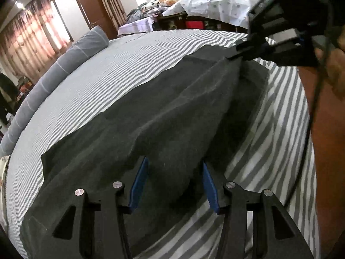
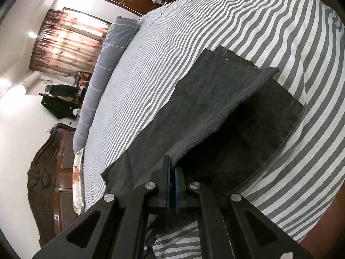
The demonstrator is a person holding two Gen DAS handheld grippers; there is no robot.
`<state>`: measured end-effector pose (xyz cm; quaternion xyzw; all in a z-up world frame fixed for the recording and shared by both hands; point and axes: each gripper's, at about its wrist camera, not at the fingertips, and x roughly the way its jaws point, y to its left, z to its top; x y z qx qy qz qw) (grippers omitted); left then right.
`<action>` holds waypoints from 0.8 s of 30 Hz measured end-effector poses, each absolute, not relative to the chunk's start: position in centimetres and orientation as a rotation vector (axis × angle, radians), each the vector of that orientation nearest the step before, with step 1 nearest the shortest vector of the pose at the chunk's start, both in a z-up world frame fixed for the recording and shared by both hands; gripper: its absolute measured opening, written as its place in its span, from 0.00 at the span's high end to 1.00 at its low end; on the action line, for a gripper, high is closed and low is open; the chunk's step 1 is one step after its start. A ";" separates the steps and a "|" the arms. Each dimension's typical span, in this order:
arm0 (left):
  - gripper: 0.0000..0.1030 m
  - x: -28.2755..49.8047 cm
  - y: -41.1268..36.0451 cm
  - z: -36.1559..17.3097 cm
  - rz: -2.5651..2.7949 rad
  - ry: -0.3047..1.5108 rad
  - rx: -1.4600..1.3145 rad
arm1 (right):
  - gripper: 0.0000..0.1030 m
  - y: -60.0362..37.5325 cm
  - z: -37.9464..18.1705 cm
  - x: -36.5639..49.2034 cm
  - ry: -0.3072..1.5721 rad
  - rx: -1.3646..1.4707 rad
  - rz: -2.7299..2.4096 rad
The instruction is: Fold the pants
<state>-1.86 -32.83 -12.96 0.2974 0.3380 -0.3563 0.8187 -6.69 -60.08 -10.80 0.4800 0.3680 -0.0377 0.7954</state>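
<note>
Mid-fold: we lift one edge of the pants (image 1: 151,112) off the striped bed (image 1: 97,82).
Our right claw (image 2: 171,172) is clamped on that raised edge; our left claw (image 1: 174,181) hangs apart over the cloth, gripping nothing. Next we likely need a second grip. The waistband and the layers beneath stay hidden.

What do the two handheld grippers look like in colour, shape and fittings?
The left gripper and right gripper have black angular link arms with triangular cutouts, round silver pivot bolts and blue finger pads. A thin black cable trails from the right one.
</note>
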 end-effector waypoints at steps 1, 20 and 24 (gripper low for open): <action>0.63 -1.5 -33.1 -13.0 -0.776 0.733 0.618 | 0.96 -60.1 -10.9 -6.7 0.791 1.029 -0.078; 0.93 -0.3 -34.0 -13.2 -0.804 0.804 0.601 | 0.87 -67.0 -15.1 -8.7 0.733 1.127 -0.258; 0.93 -0.3 -34.0 -13.2 -0.808 0.811 0.602 | 0.96 -67.1 -14.7 -8.6 0.750 1.099 -0.280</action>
